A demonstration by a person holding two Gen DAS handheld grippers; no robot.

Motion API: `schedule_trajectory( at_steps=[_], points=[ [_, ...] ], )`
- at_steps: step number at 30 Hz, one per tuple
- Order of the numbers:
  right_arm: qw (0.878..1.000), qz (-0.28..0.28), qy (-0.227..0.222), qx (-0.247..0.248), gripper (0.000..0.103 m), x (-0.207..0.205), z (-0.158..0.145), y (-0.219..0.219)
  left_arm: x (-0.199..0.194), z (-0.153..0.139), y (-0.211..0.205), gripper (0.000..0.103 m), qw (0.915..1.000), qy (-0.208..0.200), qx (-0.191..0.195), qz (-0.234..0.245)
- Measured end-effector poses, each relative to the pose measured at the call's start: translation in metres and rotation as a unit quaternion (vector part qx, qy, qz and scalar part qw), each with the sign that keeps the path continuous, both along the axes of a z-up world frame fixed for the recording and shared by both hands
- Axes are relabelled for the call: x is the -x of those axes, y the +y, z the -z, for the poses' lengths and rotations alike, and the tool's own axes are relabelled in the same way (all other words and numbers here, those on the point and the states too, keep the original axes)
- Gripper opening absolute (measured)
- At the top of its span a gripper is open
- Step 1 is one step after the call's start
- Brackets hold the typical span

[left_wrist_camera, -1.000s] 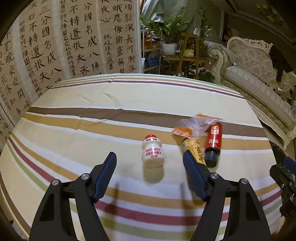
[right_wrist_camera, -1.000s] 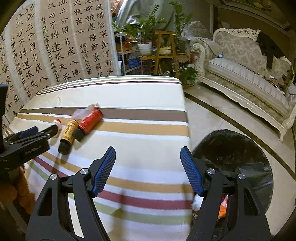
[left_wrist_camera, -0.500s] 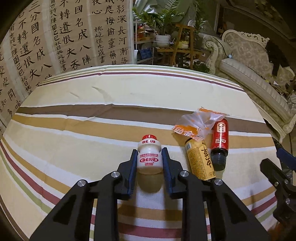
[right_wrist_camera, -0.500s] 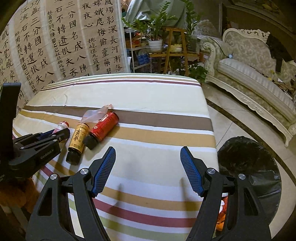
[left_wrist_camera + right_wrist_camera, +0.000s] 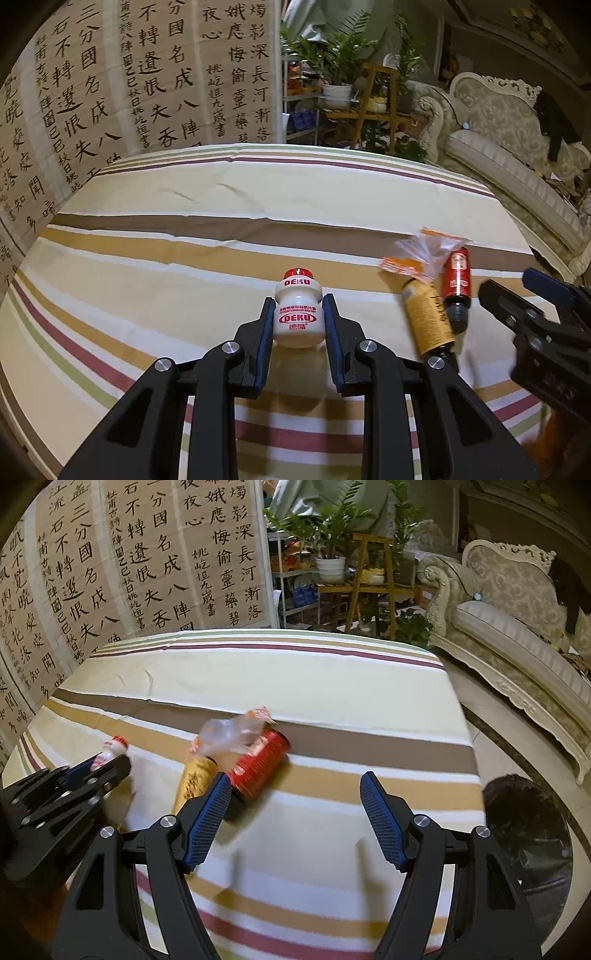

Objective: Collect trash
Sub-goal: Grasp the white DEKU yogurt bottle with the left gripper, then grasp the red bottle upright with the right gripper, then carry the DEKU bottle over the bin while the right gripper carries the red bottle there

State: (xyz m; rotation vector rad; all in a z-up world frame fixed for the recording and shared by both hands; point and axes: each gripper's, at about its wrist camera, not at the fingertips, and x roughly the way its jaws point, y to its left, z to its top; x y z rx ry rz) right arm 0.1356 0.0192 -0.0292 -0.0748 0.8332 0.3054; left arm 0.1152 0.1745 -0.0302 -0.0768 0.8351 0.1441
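The left gripper [image 5: 298, 317] reaches level over the table [image 5: 221, 199], clamped on the upright white bottle [image 5: 299, 314]. The right gripper [image 5: 295, 812] hovers spread apart beside the red bottle [image 5: 260, 762], near the table's right edge above the black bin [image 5: 528, 838].

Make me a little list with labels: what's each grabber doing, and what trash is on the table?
left gripper: jaws shut on white bottle, upright
right gripper: jaws open, empty
lying on table: yellow bottle, red bottle, side by side
wrapper: on the two lying bottles' far ends
bin: on floor, right of table
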Motion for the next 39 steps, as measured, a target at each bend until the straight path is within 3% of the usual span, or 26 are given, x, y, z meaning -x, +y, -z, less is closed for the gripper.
schedule_trajectory(
  at_steps=[8,15,20,22,24,39],
  points=[
    [0.999,0.01,0.029,0.021,0.071,-0.02,0.016,0.019,0.004,0.006,0.018,0.027,0.9998,0.006,0.012,-0.014],
    [0.999,0.012,0.028,0.023,0.068,-0.02,0.016,0.02,0.005,0.008,0.025,0.027,0.9996,0.007,0.023,-0.017],
    [0.999,0.007,0.028,0.026,0.05,-0.026,0.015,0.022,0.003,0.007,0.025,0.027,0.9996,0.006,0.023,-0.017],
    [0.999,0.002,0.034,0.028,0.032,-0.027,0.017,0.024,0.003,0.007,0.025,0.027,0.9995,0.005,0.024,-0.018],
    [0.999,-0.003,0.04,0.029,0.023,-0.025,0.019,0.024,0.004,0.007,0.024,0.027,0.9996,0.005,0.024,-0.017],
    [0.999,-0.003,0.031,0.021,0.023,0.021,0.013,-0.005,0.028,0.005,0.0,0.027,0.9995,0.001,0.03,0.005]
  ],
)
